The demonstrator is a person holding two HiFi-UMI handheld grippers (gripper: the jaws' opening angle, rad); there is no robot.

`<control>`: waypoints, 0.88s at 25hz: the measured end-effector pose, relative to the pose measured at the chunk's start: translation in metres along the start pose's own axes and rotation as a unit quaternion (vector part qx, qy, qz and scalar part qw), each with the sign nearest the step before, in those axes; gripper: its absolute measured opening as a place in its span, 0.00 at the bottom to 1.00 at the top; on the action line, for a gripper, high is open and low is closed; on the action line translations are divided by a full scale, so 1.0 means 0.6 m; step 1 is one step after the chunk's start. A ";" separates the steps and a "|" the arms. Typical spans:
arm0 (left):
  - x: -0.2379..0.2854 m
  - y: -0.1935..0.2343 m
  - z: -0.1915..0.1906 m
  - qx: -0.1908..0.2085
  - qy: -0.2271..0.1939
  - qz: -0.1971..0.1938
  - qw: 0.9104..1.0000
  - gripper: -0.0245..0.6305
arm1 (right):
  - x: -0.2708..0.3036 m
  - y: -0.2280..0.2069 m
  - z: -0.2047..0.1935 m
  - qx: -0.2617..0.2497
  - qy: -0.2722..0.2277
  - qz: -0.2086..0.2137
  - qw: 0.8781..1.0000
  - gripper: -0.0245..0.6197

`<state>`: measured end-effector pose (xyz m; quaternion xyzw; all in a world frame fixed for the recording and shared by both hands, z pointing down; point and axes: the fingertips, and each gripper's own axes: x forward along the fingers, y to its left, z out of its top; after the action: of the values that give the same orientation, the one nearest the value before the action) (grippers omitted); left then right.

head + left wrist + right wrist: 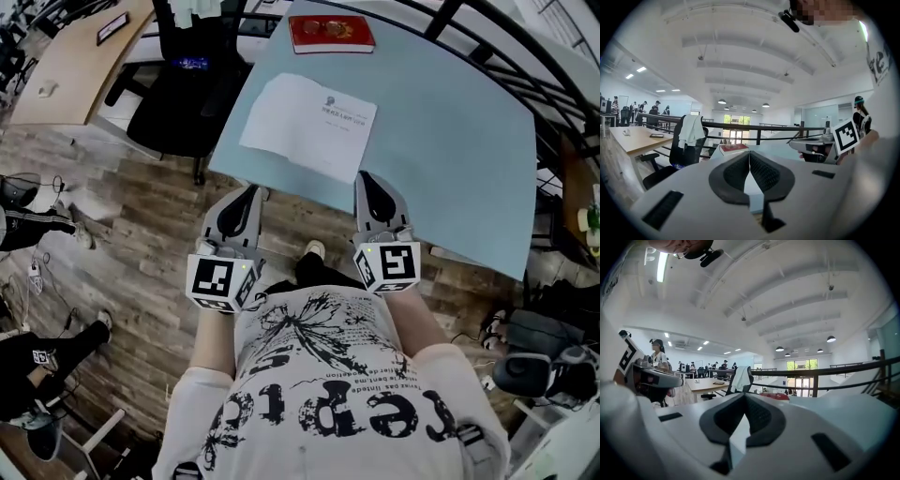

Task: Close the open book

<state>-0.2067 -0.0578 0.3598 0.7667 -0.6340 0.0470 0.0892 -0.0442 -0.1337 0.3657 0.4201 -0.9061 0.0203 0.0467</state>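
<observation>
We hold the left gripper (pixel 251 192) with its two jaws pressed together, and nothing is between them. The right gripper (pixel 367 178) is the same: its jaws are closed onto each other and they pinch nothing. Both grippers are at the near edge of the pale blue table (pixel 450 141), side by side and apart, and both point almost level toward the table's far side.

On the near left part of this table lies a white sheet (pixel 309 125) with a small print in one corner, flat and a little turned against the table's edge. The red book (pixel 331 35) lies at the far edge of the table, well apart from both grippers. It is closed and flat, with the cover up. Its long axis runs along the table's far edge, across the head view. We cannot tell on which side the spine is.

Beside the table's far left corner stands a black office chair (pixel 183 89) with a white cloth over its back. Left of the table there is a wooden desk (pixel 70 61), and under it all a wooden plank floor (pixel 131 206). Behind the table's far edge runs a dark railing (pixel 787 127), and the hall has a white arched ceiling.
</observation>
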 end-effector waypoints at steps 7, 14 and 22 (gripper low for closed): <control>0.114 0.044 -0.020 -0.015 0.026 -0.025 0.999 0.07 | 0.091 -0.045 -0.024 0.009 0.027 -0.020 0.999 0.05; 0.167 0.101 -0.088 -0.048 0.075 -0.072 0.993 0.07 | 0.141 -0.032 -0.057 0.028 0.063 -0.055 0.996 0.05; 0.201 0.136 -0.220 -0.208 0.156 -0.108 0.960 0.07 | 0.185 0.007 -0.104 0.037 0.084 -0.072 0.993 0.05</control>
<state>-0.2584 -0.1627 0.5176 0.7781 -0.5219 0.0233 0.3487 -0.1148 -0.2104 0.4388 0.4826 -0.8648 0.0861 0.1083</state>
